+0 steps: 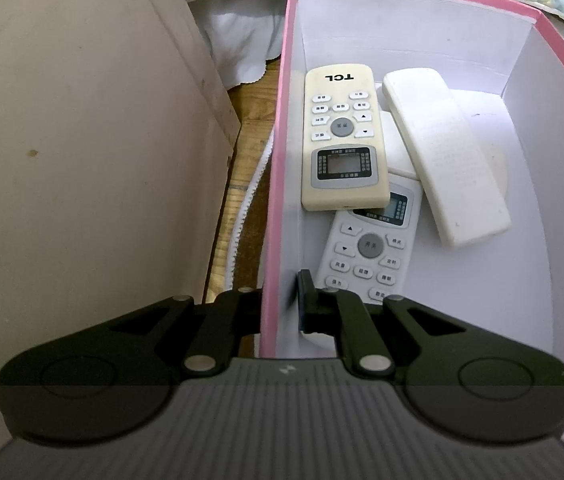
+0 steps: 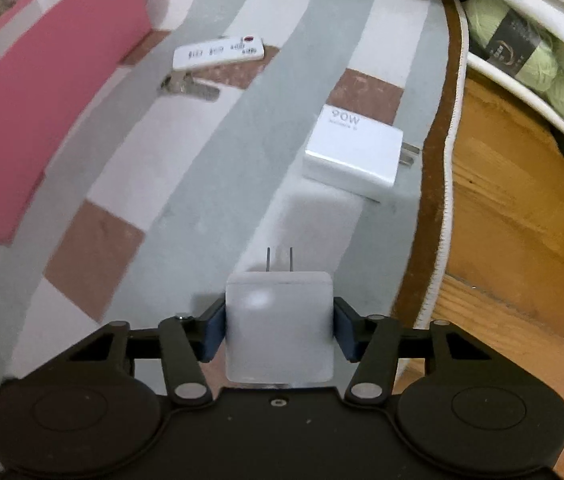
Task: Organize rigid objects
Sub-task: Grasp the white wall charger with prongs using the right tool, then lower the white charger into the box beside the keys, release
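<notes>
gripping the pink box [image 1: 278,184] by its left wall with my left gripper [image 1: 282,300] — three remotes lie inside. my right gripper [image 2: 279,320] clamps a white charger [image 2: 279,326], prongs pointing far, above the striped rug [image 2: 186,184] — a 90w charger [image 2: 355,148] lies beyond, right.

Pink cardboard box with white interior [image 1: 401,20] holds a yellowed TCL remote [image 1: 341,140] overlapping a white remote [image 1: 369,248] and a face-down white remote [image 1: 445,152]. Small white charger cube [image 2: 279,326], prongs far, sits near; white 90W charger [image 2: 351,148] right, slim white remote [image 2: 218,53] and metal keys [image 2: 188,86] far.
</notes>
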Tool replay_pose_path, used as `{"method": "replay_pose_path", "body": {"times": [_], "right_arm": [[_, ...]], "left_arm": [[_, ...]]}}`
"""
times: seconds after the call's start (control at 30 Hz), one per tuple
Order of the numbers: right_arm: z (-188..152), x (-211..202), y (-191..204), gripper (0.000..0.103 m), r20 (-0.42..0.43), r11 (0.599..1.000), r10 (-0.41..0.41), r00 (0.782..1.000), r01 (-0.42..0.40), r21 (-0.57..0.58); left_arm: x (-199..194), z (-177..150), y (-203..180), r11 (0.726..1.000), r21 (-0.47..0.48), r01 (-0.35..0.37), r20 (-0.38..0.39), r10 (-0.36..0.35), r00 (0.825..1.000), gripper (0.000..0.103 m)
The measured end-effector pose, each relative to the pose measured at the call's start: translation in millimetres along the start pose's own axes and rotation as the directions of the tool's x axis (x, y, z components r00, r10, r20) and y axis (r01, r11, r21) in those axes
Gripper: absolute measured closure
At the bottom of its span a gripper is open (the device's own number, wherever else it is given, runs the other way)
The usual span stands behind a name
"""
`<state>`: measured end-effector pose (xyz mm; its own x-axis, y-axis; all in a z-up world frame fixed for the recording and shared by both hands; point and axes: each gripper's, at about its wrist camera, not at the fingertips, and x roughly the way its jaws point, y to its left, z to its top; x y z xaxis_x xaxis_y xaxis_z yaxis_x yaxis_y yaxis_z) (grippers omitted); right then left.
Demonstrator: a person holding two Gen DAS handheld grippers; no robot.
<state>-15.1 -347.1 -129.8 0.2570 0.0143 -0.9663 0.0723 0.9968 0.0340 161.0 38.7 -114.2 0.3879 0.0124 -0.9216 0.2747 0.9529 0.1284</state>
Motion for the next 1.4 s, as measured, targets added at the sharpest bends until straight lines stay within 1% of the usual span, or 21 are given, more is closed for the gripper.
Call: {"method": "replay_pose_path", "body": {"times": [0.23,0.33,0.5,0.63,0.73,0.83,0.93,1.03,1.2,1.27,1.4], "right_arm": [[11.9,-18.9,30.7,0.043,0.066,1.0,0.004,0.998,-0.003,-0.012],[20.3,-34.6,48.6,0.043,0.101,1.0,0.028,0.994,-0.027,-0.014],[39.1,-69.3,78.8,0.043,0.181,0.997,0.07,0.981,-0.066,-0.028],[52.0,-95.5,105.0,0.043,0.218,0.994,0.106,0.97,-0.098,-0.05],[55.5,-105.4,123.6,0.043,0.214,0.988,0.146,0.966,-0.13,-0.086],[60.7,-111.5,134.9,0.043,0.207,0.981,0.189,0.96,-0.174,-0.087],[65.0,-117.2,150.7,0.043,0.219,0.98,0.183,0.958,-0.161,-0.114],[70.1,-122.2,162.0,0.043,0.212,0.976,0.201,0.956,-0.177,-0.125],[83.5,-120.5,180.3,0.043,0.152,0.961,0.258,0.954,-0.236,-0.147],[88.4,-116.2,189.2,0.043,0.119,0.953,0.279,0.953,-0.259,-0.159],[95.0,-102.2,208.3,0.043,0.075,0.94,0.302,0.95,-0.283,-0.192]], "left_arm": [[0.9,-0.9,1.6,1.0,-0.003,0.01,0.003,-0.01,1.0,0.095],[1.3,-1.3,2.8,1.0,-0.003,0.011,0.004,-0.011,1.0,0.095],[1.3,-1.5,3.0,1.0,-0.002,0.011,0.004,-0.011,1.0,0.095],[0.9,-1.4,2.8,1.0,-0.002,0.011,0.004,-0.011,1.0,0.095],[0.9,-1.2,2.7,1.0,-0.003,0.011,0.005,-0.011,1.0,0.095],[0.9,-1.0,3.1,1.0,-0.005,0.015,0.004,-0.015,1.0,0.095],[0.4,-0.7,3.7,1.0,-0.002,0.017,0.005,-0.017,1.0,0.095],[-0.9,-1.0,2.7,1.0,0.009,0.012,0.01,-0.012,1.0,0.095],[-1.8,-1.2,2.7,1.0,0.006,0.017,0.009,-0.017,1.0,0.095],[-1.9,-0.8,3.9,0.999,0.006,0.032,0.008,-0.032,0.999,0.095],[-2.2,-0.5,6.5,0.999,-0.006,0.046,0.007,-0.046,0.999,0.095]]}}
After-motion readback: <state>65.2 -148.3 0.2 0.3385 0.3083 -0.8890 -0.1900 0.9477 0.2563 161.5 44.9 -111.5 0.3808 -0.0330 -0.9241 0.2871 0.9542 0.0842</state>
